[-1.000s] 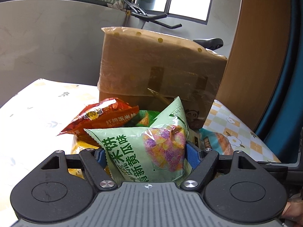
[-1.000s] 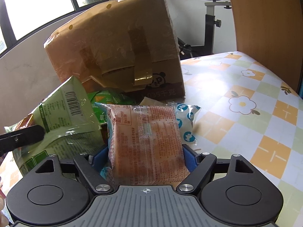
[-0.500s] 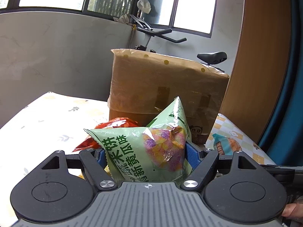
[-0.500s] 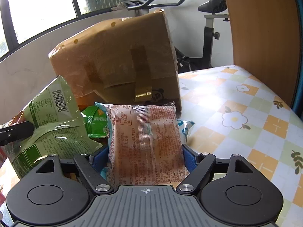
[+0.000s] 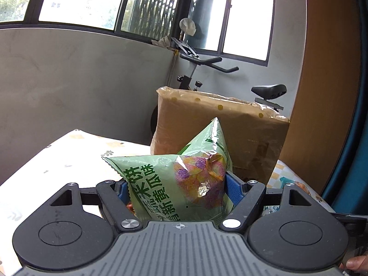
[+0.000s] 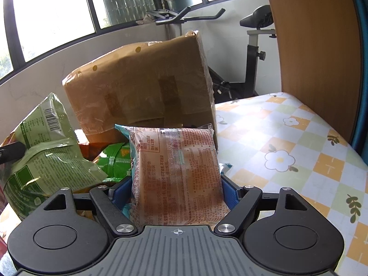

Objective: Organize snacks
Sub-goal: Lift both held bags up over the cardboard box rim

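Green chip bag (image 5: 184,184) clamped upright in left jaws, orange packet (image 6: 179,174) upright in right jaws, cardboard box (image 6: 142,87) dead ahead.

Taped cardboard box (image 6: 147,87) dead ahead; open tablecloth (image 6: 287,151) to its right.

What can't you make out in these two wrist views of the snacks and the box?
- Left wrist view: the green snack bag in the left hand-held gripper hides the snack pile behind it.
- Right wrist view: the orange packet in the right hand-held gripper covers a blue-white packet beneath.
- Both views: inside the taped cardboard box; it is closed.
- The packet's small print is too blurred to read.
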Demonstrator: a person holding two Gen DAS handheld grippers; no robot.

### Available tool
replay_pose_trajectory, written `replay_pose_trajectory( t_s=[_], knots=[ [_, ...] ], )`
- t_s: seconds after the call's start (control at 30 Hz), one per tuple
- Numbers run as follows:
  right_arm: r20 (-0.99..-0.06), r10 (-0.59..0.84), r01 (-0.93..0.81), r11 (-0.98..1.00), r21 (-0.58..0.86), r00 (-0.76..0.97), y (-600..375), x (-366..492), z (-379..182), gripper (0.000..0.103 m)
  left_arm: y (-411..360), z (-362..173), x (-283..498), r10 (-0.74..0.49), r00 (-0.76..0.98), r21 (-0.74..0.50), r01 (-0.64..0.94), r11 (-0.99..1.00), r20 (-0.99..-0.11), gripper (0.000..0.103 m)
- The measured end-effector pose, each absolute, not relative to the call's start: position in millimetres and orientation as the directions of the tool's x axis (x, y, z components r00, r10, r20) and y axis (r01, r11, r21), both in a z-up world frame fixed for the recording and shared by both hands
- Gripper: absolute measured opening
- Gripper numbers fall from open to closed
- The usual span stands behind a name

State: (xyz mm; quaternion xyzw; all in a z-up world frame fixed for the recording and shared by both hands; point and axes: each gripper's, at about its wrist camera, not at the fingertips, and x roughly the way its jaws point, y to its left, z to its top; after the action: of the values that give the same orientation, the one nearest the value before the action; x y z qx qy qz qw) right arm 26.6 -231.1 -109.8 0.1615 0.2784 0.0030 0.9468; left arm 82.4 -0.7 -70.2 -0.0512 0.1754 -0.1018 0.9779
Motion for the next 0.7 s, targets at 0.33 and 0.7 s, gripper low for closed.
replay_pose_trajectory(
  t_s=[0.33, 0.7],
  knots=[
    [-0.444, 0.086, 0.067, 0.945, 0.319, 0.892, -246.8, 38.8, -75.0, 0.076, 12.5, -32.2, 94.5, -0.183, 0.953, -0.144, 0.151, 0.978, -0.243, 0.08],
    [-0.321, 0.116, -0.016, 0.954, 0.299, 0.94, -262.9, 82.5, -6.6, 0.076, -8.0, 17.6, 129.9, -0.18, 0.974, -0.109, 0.166, 0.98, -0.14, 0.08]
  ],
)
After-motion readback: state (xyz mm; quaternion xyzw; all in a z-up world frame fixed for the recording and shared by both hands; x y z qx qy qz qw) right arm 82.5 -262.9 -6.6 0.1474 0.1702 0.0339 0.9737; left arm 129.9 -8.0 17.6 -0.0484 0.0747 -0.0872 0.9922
